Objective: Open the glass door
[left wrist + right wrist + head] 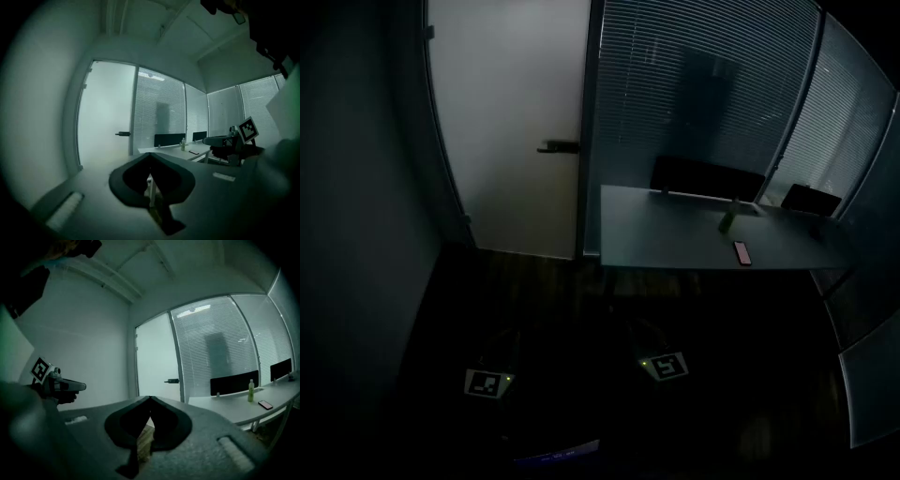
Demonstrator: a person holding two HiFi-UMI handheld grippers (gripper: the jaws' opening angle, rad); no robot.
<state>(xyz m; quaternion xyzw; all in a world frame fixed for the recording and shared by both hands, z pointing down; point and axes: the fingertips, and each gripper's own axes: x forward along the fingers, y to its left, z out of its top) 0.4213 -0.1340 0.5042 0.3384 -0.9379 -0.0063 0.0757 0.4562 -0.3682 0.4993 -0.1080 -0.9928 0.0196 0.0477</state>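
The room is dark. On your right stands a long pale surface [675, 234]. Its near corner comes close to the post at the door's right side. A small green bottle [727, 221] stands on the surface. A phone [742, 252] lies flat near the bottle, on the side closer to you. Two black panels [708, 178] stand up along the back edge. Behind them is a glass wall covered with blinds [694, 84]. On your left is a plain wall [356, 187]. Dark floor [572, 291] lies between your grippers and the door.

The glass door [511, 112] is milky white and stands tall and upright. It sits shut in its frame at the far end of the room, between the plain wall and the blinds. Its handle [558, 147] is a dark bar at the door's right edge. The bar lies level and points left across the glass.

Your left gripper [151, 153] is pressed together and pinches nothing. Your right gripper [150, 398] is pressed together too, with nothing in it. You hold both low, side by side, well apart from the door. In the left gripper view the handle sits a little up and left of the tip. In the right gripper view it sits a little up and right of the tip
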